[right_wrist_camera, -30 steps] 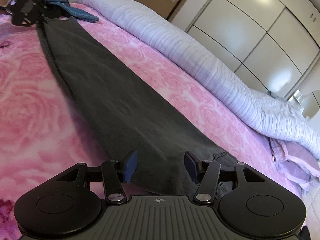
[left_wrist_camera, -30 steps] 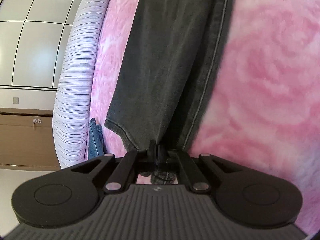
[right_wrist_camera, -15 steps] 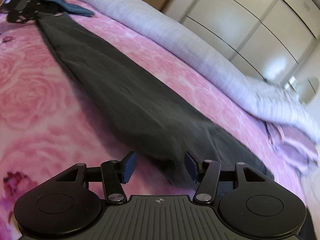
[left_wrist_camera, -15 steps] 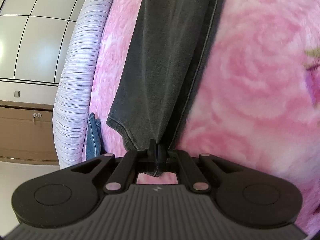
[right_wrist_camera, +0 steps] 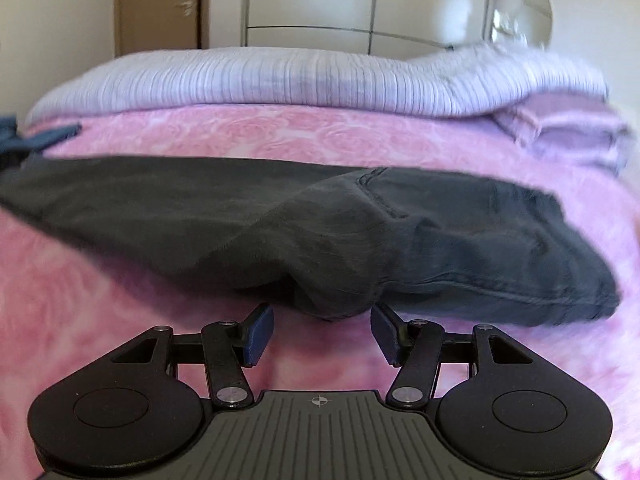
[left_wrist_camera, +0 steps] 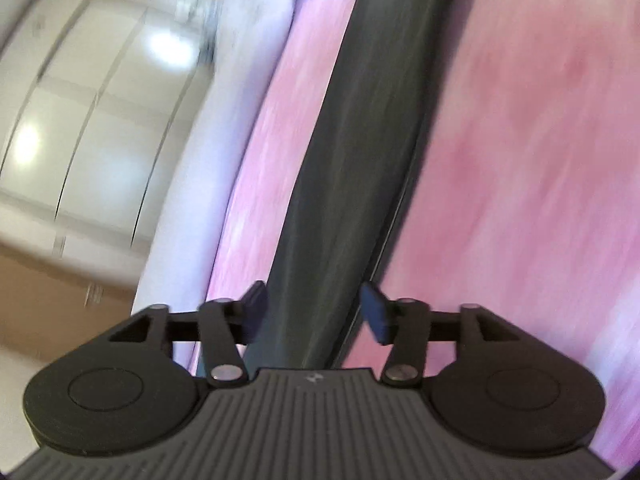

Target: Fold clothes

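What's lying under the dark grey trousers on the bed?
The dark grey trousers lie stretched out on a pink rose-patterned blanket, which shows all around them. Whatever sits directly beneath the fabric is covered.

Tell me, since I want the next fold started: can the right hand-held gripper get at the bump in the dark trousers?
Probably yes. The right hand-held gripper is open, and the bump in the dark trousers lies just ahead of it on the pink blanket, with nothing between.
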`<state>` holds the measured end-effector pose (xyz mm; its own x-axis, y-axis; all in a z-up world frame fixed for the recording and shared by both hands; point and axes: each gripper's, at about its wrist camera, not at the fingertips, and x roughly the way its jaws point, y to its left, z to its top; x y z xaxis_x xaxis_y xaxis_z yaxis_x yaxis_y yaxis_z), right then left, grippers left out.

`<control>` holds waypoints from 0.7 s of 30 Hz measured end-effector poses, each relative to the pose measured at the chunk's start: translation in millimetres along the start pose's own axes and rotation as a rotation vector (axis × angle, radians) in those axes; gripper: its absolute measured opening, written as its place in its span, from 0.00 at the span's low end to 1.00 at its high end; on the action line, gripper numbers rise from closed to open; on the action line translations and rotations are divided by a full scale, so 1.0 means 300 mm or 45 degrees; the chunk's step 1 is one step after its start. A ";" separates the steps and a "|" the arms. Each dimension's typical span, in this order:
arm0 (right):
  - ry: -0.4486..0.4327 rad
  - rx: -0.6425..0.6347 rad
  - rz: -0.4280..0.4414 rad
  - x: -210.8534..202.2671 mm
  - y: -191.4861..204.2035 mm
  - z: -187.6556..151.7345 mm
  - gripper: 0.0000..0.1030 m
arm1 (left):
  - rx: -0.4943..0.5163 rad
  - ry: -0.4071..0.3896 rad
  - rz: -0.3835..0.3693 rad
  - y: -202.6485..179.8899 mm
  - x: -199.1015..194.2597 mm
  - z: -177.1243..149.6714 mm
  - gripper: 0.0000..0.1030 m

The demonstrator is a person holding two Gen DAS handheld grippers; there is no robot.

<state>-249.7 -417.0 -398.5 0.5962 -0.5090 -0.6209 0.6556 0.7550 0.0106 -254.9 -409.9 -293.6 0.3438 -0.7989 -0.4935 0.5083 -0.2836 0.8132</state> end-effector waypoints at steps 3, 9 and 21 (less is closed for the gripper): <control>-0.015 0.153 0.023 -0.012 -0.063 0.041 0.25 | 0.053 -0.235 -0.066 -0.091 0.016 0.223 0.62; -0.026 0.311 0.180 -0.049 -0.170 0.126 0.12 | 0.273 -0.449 -0.149 -0.243 0.174 0.528 0.60; -0.018 0.453 0.287 -0.073 -0.230 0.134 0.11 | -0.197 -0.323 -0.566 0.041 0.419 0.610 0.14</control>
<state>-289.3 -474.6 -354.1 0.7478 -0.3547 -0.5613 0.6256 0.6597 0.4165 -350.1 -610.8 -289.2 -0.1232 -0.7282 -0.6742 0.6785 -0.5576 0.4782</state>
